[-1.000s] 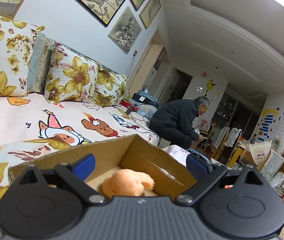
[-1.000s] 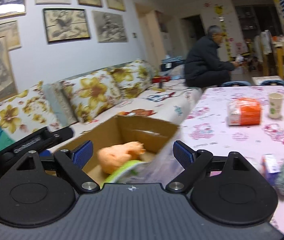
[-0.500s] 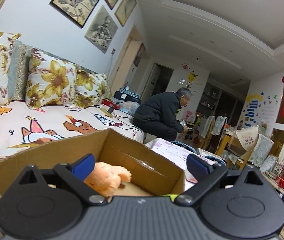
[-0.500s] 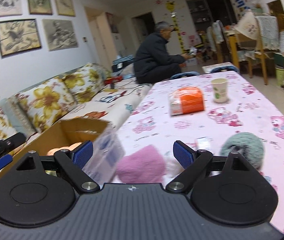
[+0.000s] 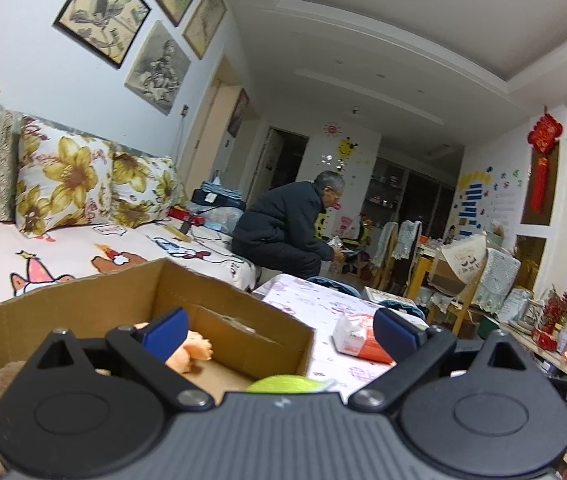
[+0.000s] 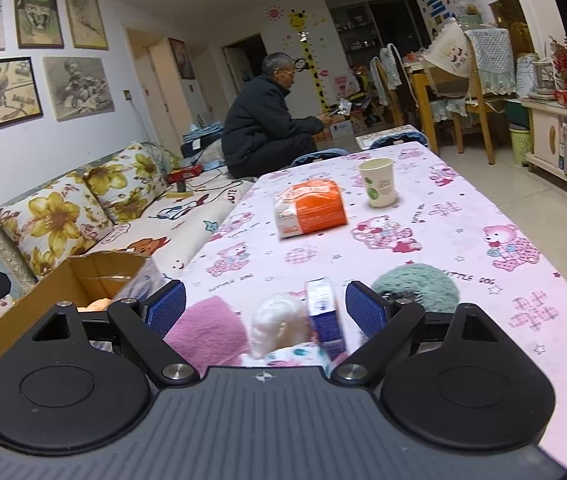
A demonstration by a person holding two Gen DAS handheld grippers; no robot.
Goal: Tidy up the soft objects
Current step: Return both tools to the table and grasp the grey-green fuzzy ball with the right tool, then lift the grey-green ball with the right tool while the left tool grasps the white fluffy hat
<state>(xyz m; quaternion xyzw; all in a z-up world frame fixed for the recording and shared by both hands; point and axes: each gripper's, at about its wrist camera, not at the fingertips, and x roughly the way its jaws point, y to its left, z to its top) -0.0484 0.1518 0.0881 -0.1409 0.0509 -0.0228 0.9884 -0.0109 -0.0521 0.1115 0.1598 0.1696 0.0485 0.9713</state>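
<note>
A cardboard box (image 5: 243,308) stands beside the table, with an orange plush toy (image 5: 193,354) and a green soft thing (image 5: 283,384) inside. My left gripper (image 5: 279,326) is open and empty above the box. In the right wrist view the box (image 6: 95,272) is at the left. My right gripper (image 6: 265,310) is open over the table, with a pink fluffy ball (image 6: 209,332), a white-haired doll (image 6: 281,328) and a small blue carton (image 6: 323,312) between its fingers, untouched. A teal fluffy ball (image 6: 419,284) lies just to the right.
The pink bear-print table (image 6: 463,208) holds an orange tissue pack (image 6: 309,208) and a paper cup (image 6: 377,182). A floral sofa (image 6: 83,208) runs along the left wall. A person (image 6: 267,120) sits at the far end. Chairs (image 6: 475,80) stand beyond.
My right gripper swung from over the box to the right, above the soft things on the table. My left gripper turned slightly right above the box. Both stayed open.
</note>
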